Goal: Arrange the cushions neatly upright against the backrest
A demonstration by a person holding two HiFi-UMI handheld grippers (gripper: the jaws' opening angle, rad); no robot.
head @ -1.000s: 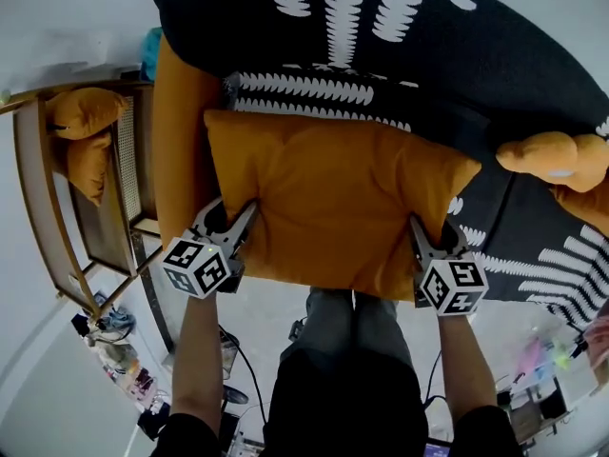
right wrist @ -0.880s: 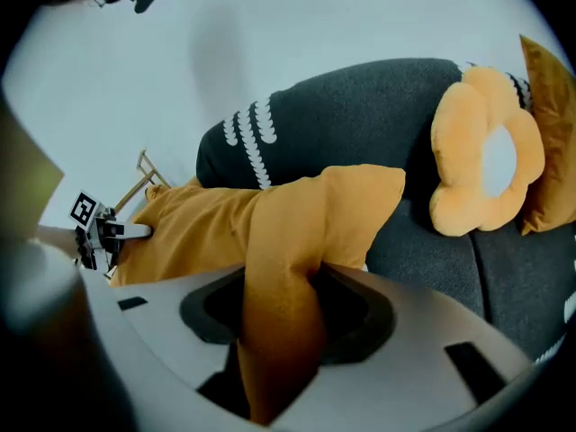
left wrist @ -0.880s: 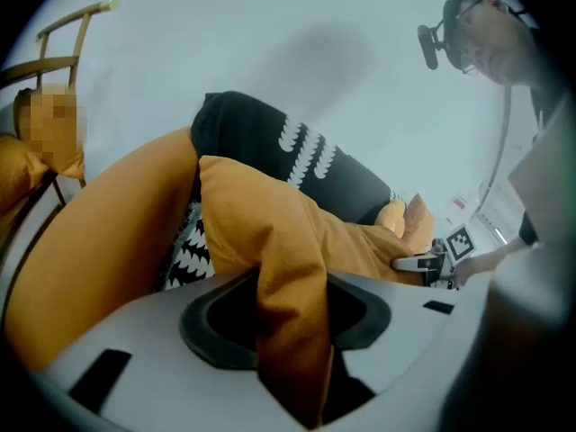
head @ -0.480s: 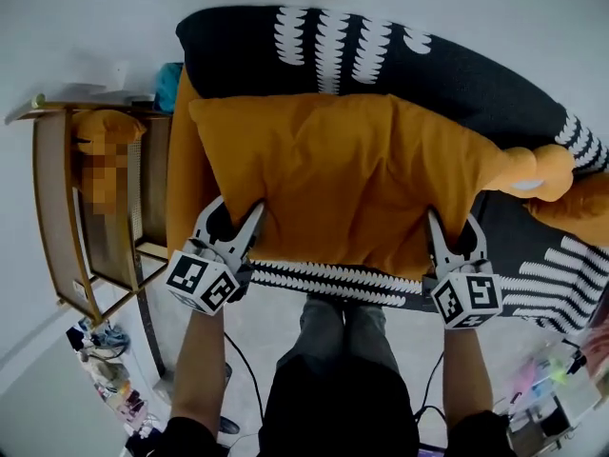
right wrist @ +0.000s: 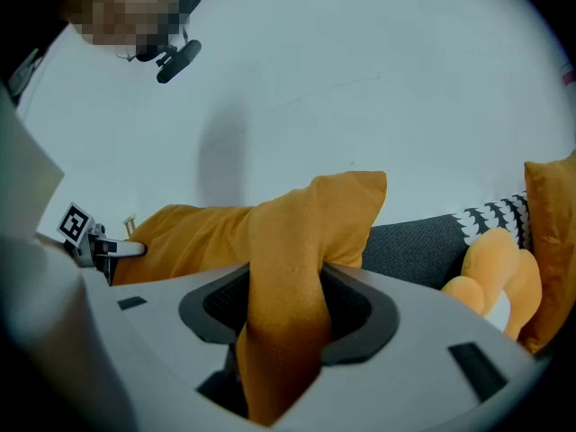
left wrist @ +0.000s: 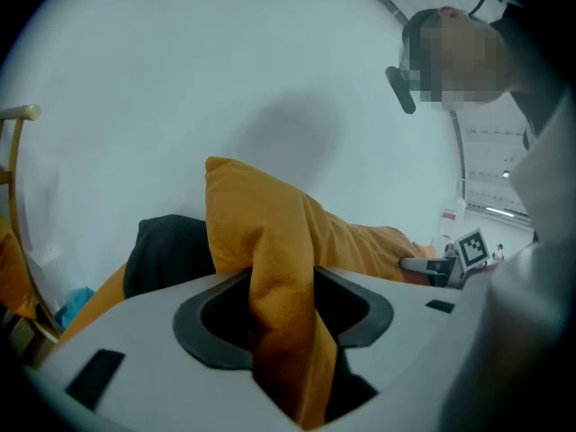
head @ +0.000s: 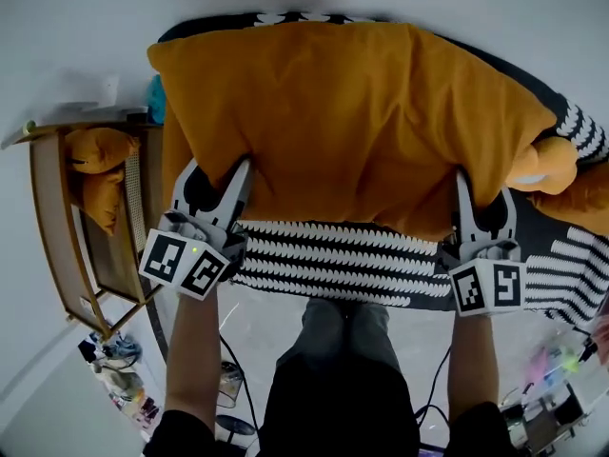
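Both grippers have hauled the orange cushion up off the seat since a second ago. It now hangs in front of the black patterned sofa, long side running 9 to 3. At its 8 o'clock corner the left gripper has a pinch on it. Its jaws just eased open a touch, with fabric still bunched between them. At 4 o'clock, the right gripper pinches the other corner. I'd guess the backrest is at 12, hidden behind the cushion, with neither hand nearer.

White wall, wooden shelf
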